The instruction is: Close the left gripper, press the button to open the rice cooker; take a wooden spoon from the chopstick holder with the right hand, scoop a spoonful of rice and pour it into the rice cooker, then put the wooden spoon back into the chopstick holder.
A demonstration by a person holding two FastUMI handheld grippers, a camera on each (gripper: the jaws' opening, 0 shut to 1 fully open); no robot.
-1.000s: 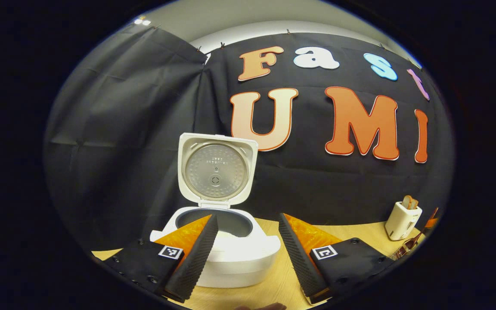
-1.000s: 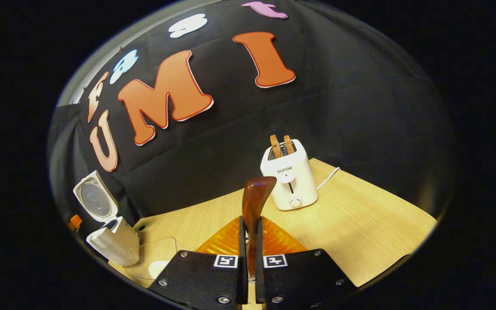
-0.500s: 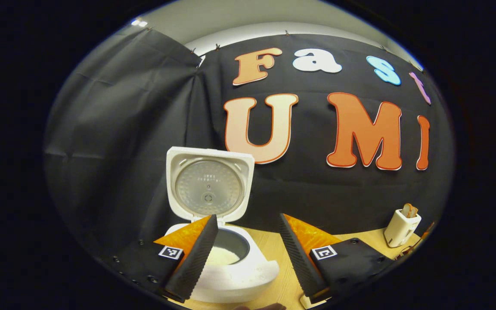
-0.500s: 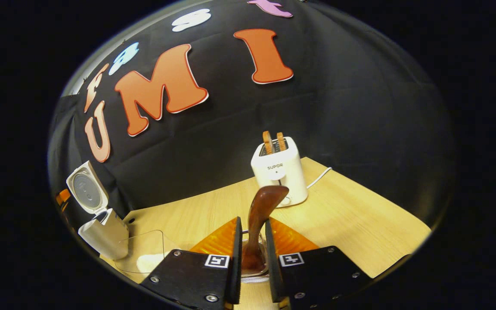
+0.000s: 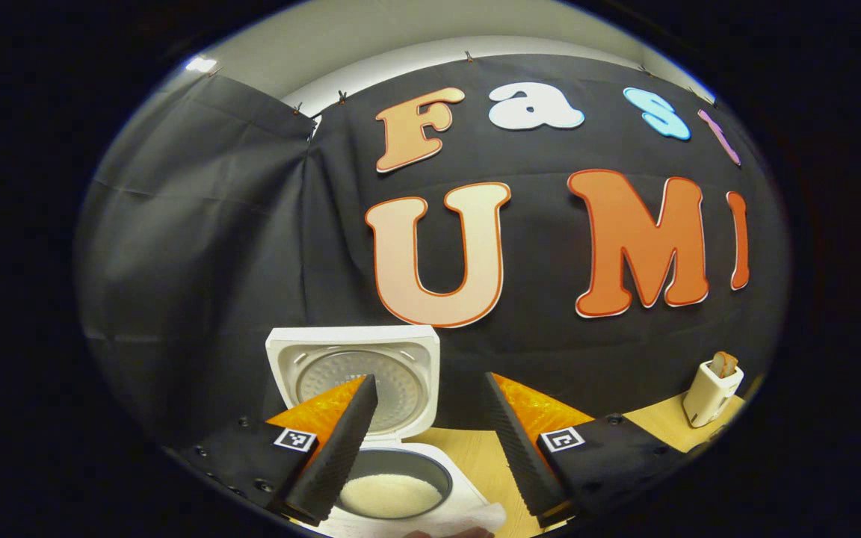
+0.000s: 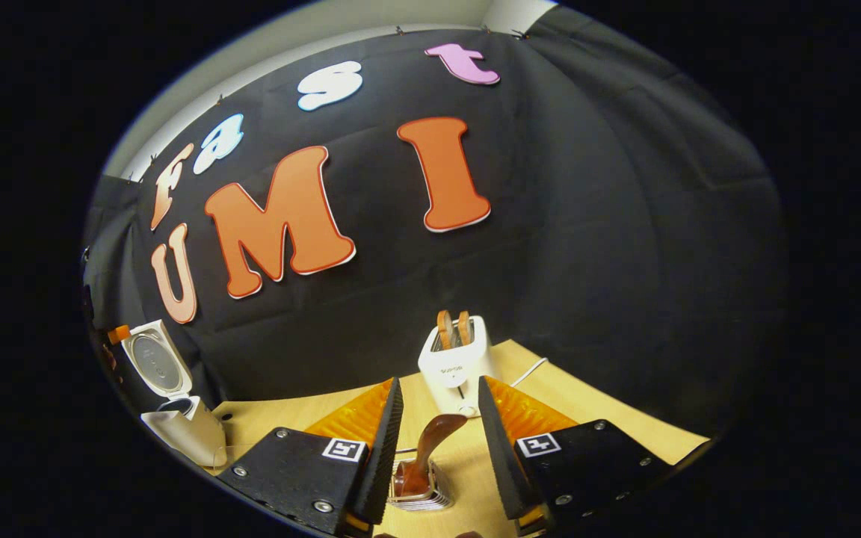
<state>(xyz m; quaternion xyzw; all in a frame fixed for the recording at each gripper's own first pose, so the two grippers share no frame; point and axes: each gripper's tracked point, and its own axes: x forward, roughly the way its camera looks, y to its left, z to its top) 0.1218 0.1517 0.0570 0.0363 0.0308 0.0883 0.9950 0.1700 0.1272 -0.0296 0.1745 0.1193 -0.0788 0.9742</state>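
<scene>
Staged booth kitchen: black cloth wall, toaster, rice cooker

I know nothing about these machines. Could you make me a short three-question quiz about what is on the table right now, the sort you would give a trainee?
1. True or false: the lid of the white rice cooker stands open.
2. Where is the dark brown wooden spoon? A) clamped in the right gripper; B) standing in the small ribbed chopstick holder, between open fingers; C) lying in the cooker.
3. Fill in: the white toaster holds ___ slices of bread in its slots.

Key: 1. True; white rice shows in the pot. 2. B; the fingers stand apart and do not press on the spoon. 3. Two.
</scene>
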